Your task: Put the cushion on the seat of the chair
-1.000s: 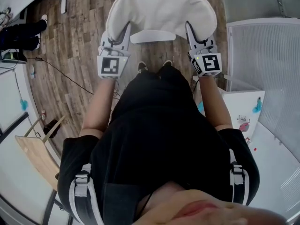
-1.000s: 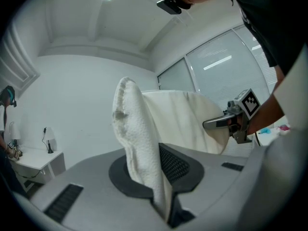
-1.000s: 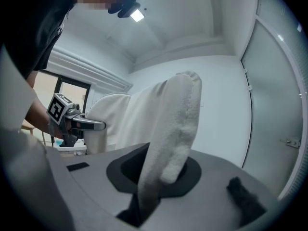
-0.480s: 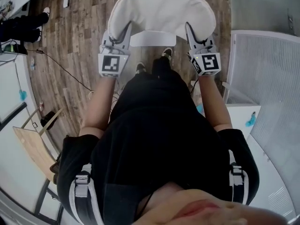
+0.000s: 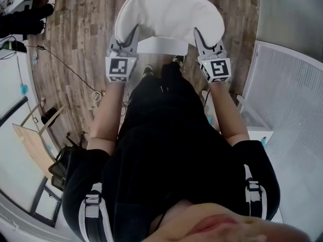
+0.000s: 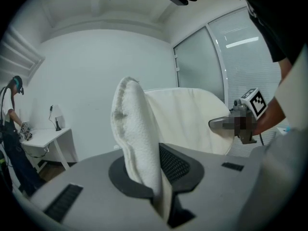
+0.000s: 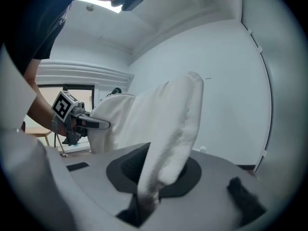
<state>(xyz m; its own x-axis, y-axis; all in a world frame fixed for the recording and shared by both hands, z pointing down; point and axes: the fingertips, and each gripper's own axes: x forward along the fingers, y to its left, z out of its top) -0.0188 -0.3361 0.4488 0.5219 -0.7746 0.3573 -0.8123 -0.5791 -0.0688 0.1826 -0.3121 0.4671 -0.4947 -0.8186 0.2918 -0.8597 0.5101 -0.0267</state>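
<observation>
A white cushion (image 5: 169, 14) hangs between my two grippers, bowed upward across the middle. My left gripper (image 5: 132, 34) is shut on its left edge and my right gripper (image 5: 198, 36) is shut on its right edge. In the left gripper view the cushion's edge (image 6: 137, 138) stands pinched in the jaws, with the right gripper (image 6: 236, 124) beyond it. The right gripper view shows the other edge (image 7: 168, 134) pinched the same way, and the left gripper (image 7: 91, 124) at the far side. Under the cushion, part of the white chair seat (image 5: 162, 46) shows; the rest of the chair is hidden.
The floor is wood planks (image 5: 86, 29), with a thin cable (image 5: 65, 67) trailing at the left. Another person's dark legs (image 5: 22, 19) are at the top left. A white ribbed panel (image 5: 287, 95) stands on the right, and a wooden board (image 5: 33, 145) on the left.
Both grippers have carried the cushion forward and down over the chair seat. The person holding them has stepped closer to the chair. The grips have not changed.
</observation>
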